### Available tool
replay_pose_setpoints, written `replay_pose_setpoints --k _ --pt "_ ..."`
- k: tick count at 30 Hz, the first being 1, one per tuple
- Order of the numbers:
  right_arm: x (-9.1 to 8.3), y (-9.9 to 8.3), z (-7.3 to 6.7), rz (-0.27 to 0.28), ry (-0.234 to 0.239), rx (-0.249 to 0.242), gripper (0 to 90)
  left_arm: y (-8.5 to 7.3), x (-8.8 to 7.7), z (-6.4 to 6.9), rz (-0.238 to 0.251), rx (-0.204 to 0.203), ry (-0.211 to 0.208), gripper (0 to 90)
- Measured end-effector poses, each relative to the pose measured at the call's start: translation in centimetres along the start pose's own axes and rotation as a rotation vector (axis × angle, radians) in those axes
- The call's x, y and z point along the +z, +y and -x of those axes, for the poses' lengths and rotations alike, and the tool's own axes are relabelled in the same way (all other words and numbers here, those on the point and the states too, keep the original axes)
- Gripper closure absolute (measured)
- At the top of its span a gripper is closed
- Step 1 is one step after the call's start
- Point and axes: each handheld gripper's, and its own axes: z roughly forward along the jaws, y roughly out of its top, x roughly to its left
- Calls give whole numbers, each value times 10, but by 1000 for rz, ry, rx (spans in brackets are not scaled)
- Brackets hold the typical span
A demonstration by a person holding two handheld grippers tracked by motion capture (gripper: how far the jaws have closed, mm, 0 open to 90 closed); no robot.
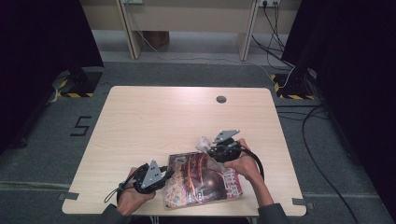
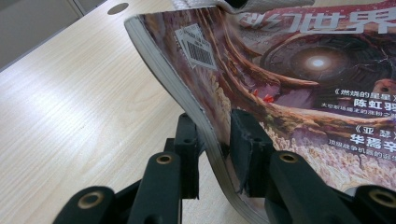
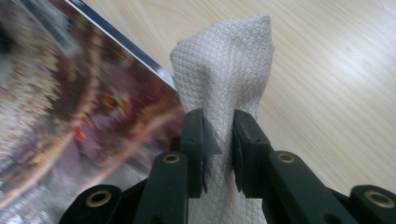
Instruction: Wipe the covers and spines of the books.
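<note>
A magazine [image 1: 203, 179] with a dark reddish cover lies near the table's front edge. My left gripper [image 1: 164, 175] is shut on its left edge; in the left gripper view the magazine [image 2: 280, 79] curves upward between the black fingers [image 2: 247, 154]. My right gripper [image 1: 210, 150] hovers over the magazine's far right corner, shut on a bunched white cloth [image 1: 204, 143]. In the right gripper view the white cloth [image 3: 224, 74] stands up from between the fingers [image 3: 194, 140], with the blurred magazine [image 3: 70, 107] to their left.
The light wooden table [image 1: 159, 116] has a round grommet hole [image 1: 221, 99] near its far edge. Black cables [image 1: 322, 154] run over the grey floor at the right. Dark curtains stand at both sides.
</note>
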Motion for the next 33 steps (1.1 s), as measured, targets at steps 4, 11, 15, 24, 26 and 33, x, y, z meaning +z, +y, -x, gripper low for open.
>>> replay_pose_setpoints --k 4,11,15,24,26,33 --pt "-1 14 -19 26 21 -45 764 0 0 0 0 1 1 727" --pt "-1 40 -53 76 58 -146 761 0 0 1 0 4 3 728" --pt "-2 50 -70 93 68 -173 760 0 0 1 1 6 5 729" --pt "-6 61 -91 121 82 -252 765 0 0 1 3 8 5 730" --pt "-7 61 -90 124 74 -247 767 1 0 1 4 9 3 730" --pt "-21 53 -71 152 34 -195 771 1 0 1 6 7 2 730"
